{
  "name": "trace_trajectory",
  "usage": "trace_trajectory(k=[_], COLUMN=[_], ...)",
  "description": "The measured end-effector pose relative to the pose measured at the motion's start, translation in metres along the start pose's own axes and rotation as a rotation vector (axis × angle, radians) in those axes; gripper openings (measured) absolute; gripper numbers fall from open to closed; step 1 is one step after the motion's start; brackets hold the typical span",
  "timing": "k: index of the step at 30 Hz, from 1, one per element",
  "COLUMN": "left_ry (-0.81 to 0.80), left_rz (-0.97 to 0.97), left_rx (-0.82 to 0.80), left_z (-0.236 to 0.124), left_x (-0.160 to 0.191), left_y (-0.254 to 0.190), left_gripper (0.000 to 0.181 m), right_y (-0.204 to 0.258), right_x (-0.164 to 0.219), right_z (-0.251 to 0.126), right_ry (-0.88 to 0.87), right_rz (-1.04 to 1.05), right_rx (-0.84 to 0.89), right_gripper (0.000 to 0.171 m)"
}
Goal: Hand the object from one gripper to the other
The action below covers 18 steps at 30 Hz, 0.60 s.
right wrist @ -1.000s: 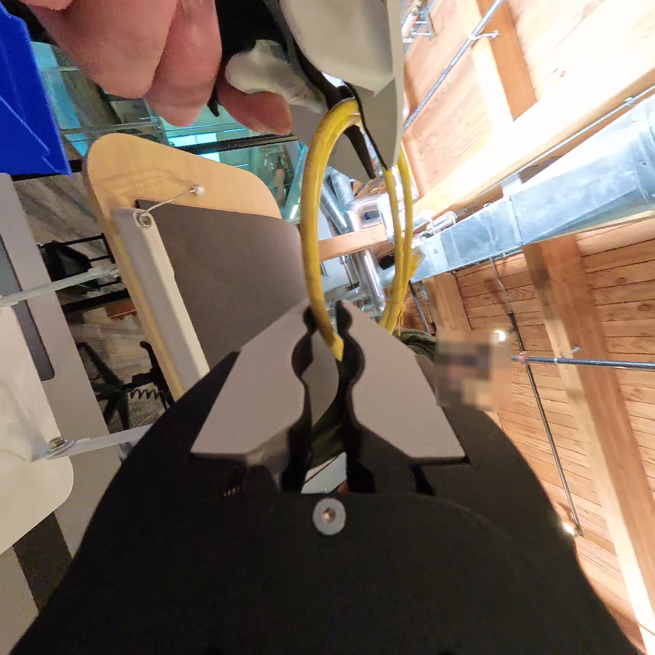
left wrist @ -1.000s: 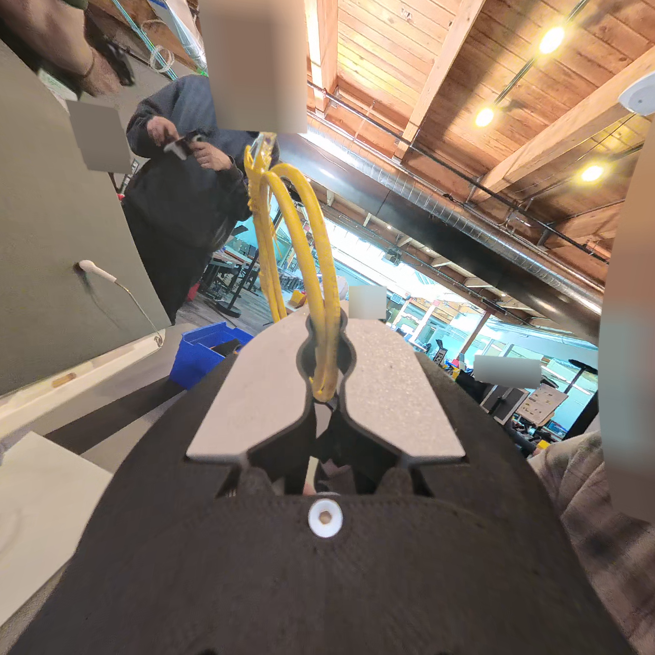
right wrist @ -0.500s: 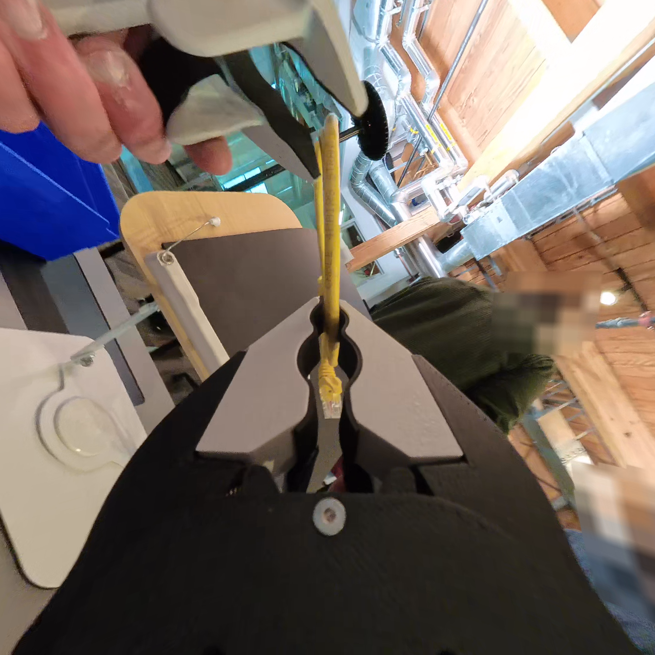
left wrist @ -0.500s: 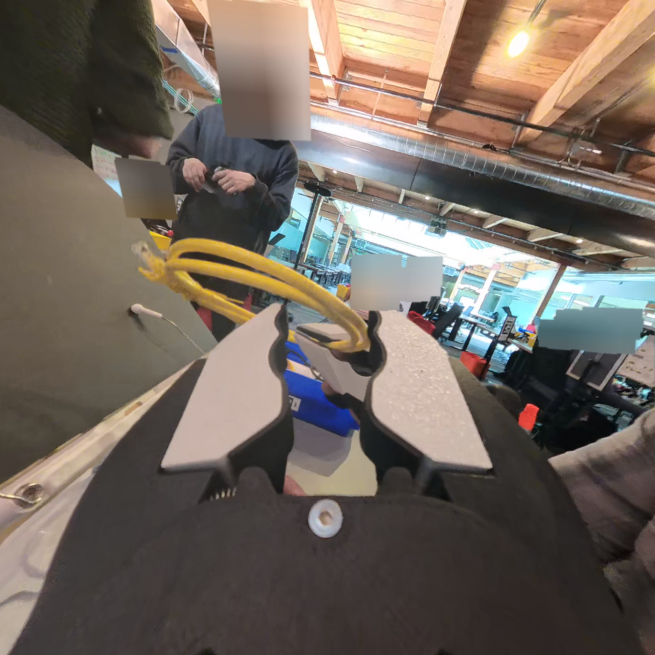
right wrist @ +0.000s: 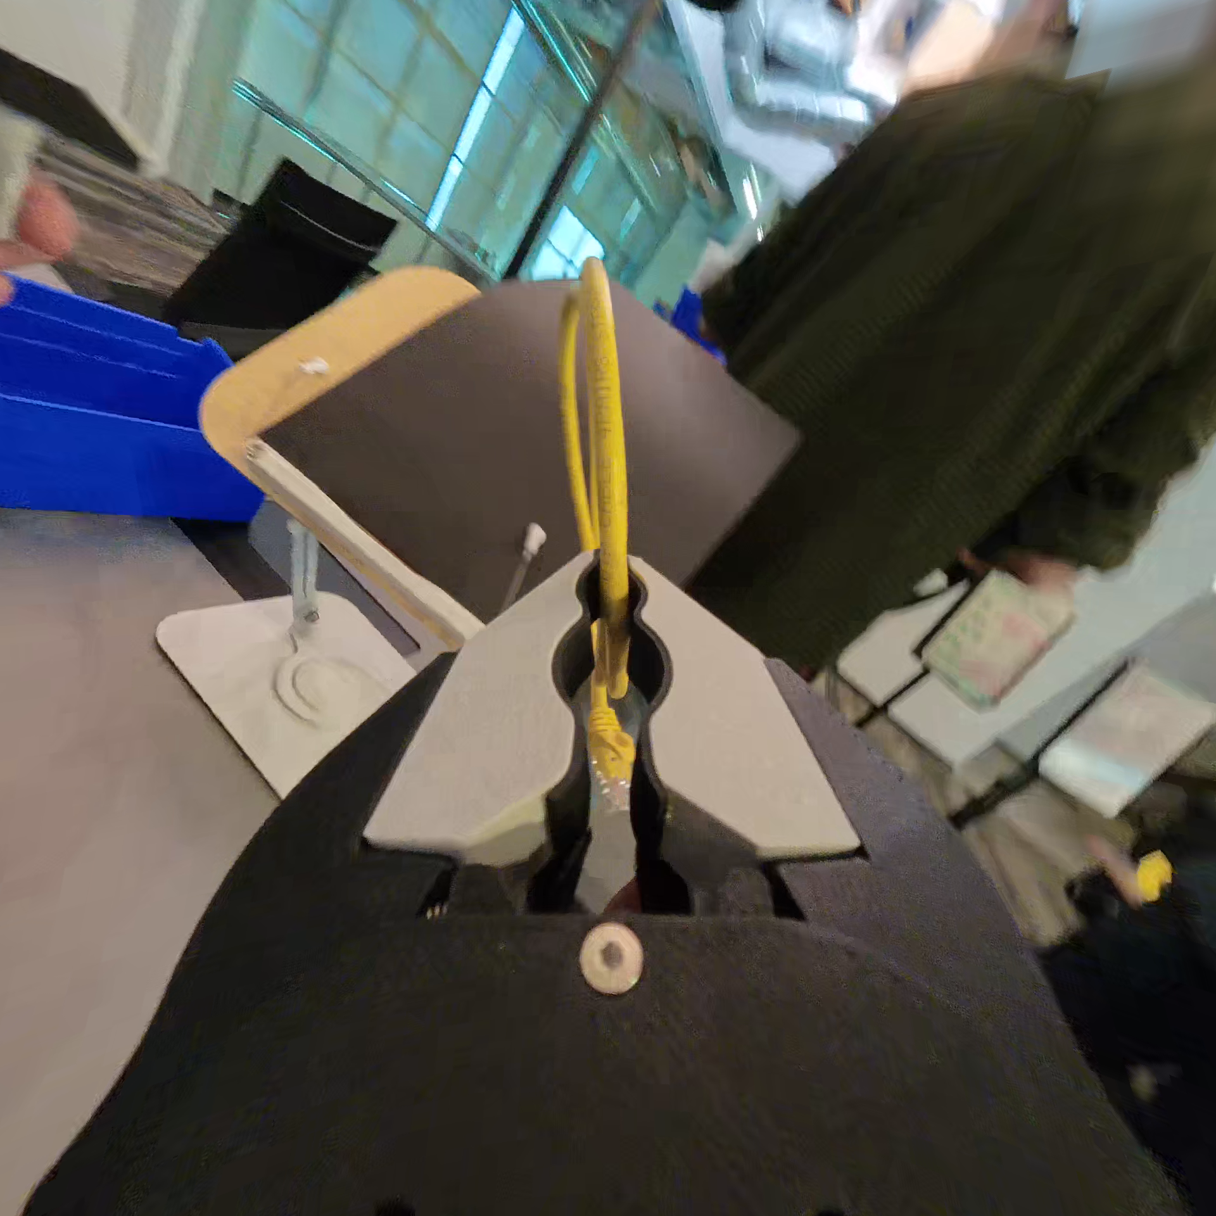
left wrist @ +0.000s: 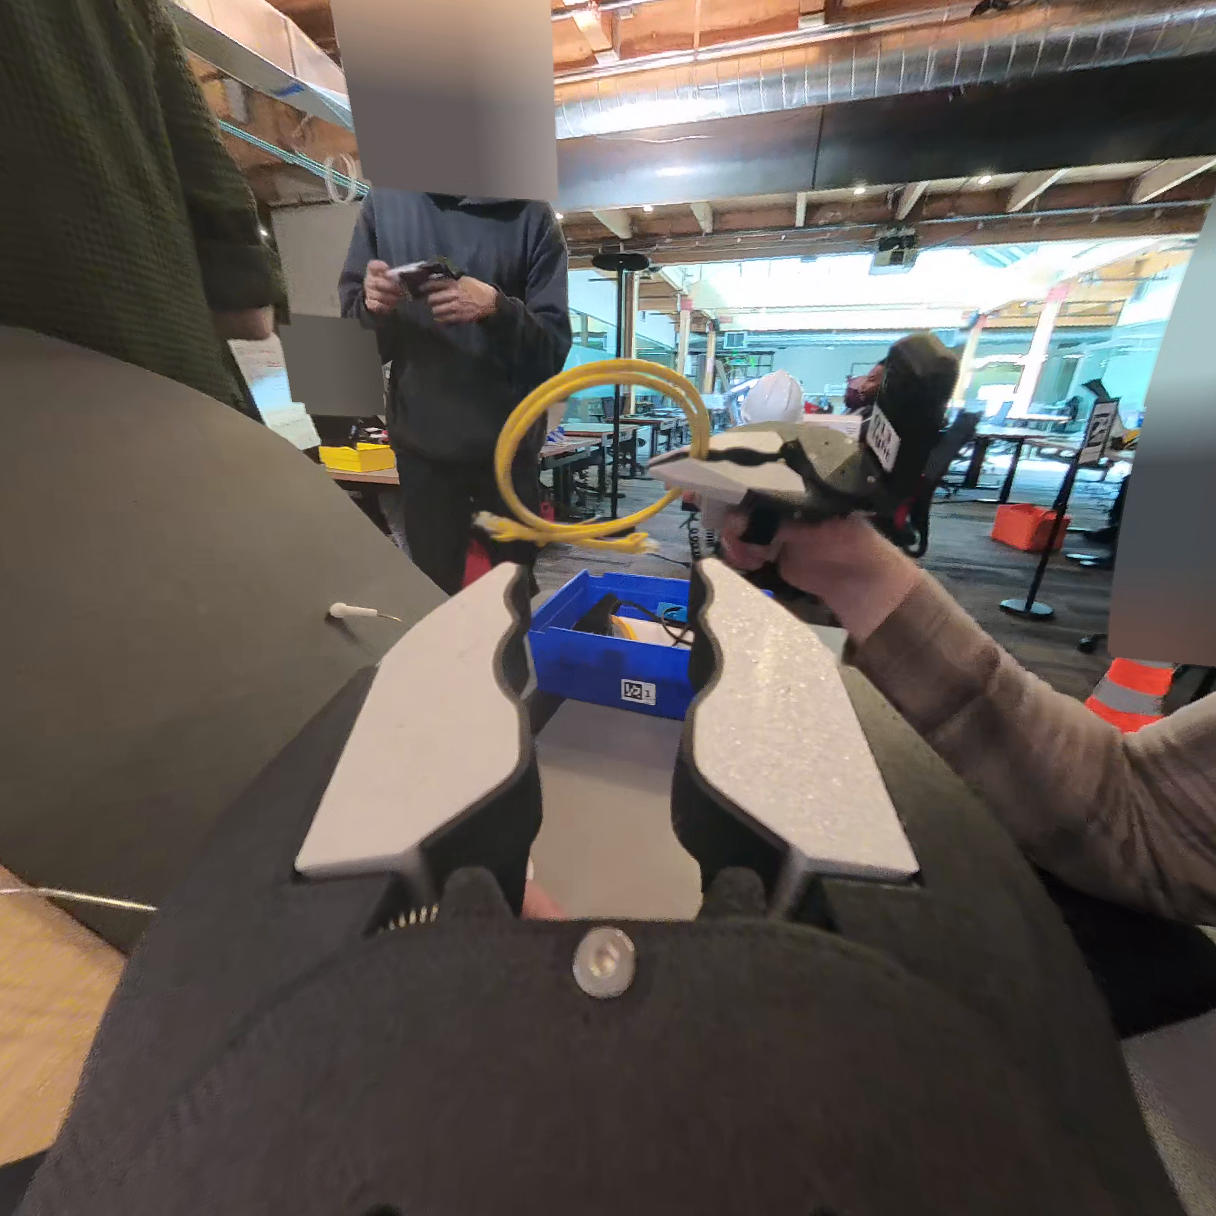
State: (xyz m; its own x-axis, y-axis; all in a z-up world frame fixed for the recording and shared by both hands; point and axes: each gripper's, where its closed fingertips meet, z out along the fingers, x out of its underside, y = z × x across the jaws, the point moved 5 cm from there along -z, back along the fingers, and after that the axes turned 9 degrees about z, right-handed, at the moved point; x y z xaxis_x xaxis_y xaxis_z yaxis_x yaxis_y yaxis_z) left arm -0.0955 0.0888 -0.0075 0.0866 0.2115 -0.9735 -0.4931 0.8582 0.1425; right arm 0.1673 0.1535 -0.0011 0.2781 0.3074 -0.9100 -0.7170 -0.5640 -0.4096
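With the left gripper [left wrist: 608,585] spread wide and empty, the cable [left wrist: 592,454] — a yellow coil — hangs pinched in the right gripper [right wrist: 610,572], far right of the left one and well apart from it. To finish well, the right should keep its clamp firm while drawing clear, so the loose plugs snag nothing. Below lies a blue bin [left wrist: 612,664]; a dark panel [left wrist: 164,559] stands left — a bystander [left wrist: 460,342] beyond.

Right gripper [right wrist: 612,579], jaws closed on yellow cable [right wrist: 602,428] loop; blue bin [right wrist: 99,428] on table [right wrist: 99,691] at left.
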Motion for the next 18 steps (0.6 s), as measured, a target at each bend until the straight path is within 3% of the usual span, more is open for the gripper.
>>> trace_trajectory(k=[3, 8, 18], left_ry=[0.016, 0.036, 0.068], left_rz=[0.027, 0.035, 0.050], left_rx=[-0.013, -0.034, -0.044], left_z=[0.003, 0.007, 0.010], left_x=[0.003, 0.012, 0.020], left_y=[-0.002, 0.000, 0.004], left_gripper=[0.043, 0.040, 0.039], right_y=[-0.054, -0.110, -0.137], right_x=[0.020, 0.073, 0.194], right_z=[-0.028, -0.062, -0.077], right_ry=[0.025, 0.024, 0.171], right_rz=[0.181, 0.542, 1.025], right_rx=[0.151, 0.227, 0.305], right_gripper=[0.000, 0.000, 0.000])
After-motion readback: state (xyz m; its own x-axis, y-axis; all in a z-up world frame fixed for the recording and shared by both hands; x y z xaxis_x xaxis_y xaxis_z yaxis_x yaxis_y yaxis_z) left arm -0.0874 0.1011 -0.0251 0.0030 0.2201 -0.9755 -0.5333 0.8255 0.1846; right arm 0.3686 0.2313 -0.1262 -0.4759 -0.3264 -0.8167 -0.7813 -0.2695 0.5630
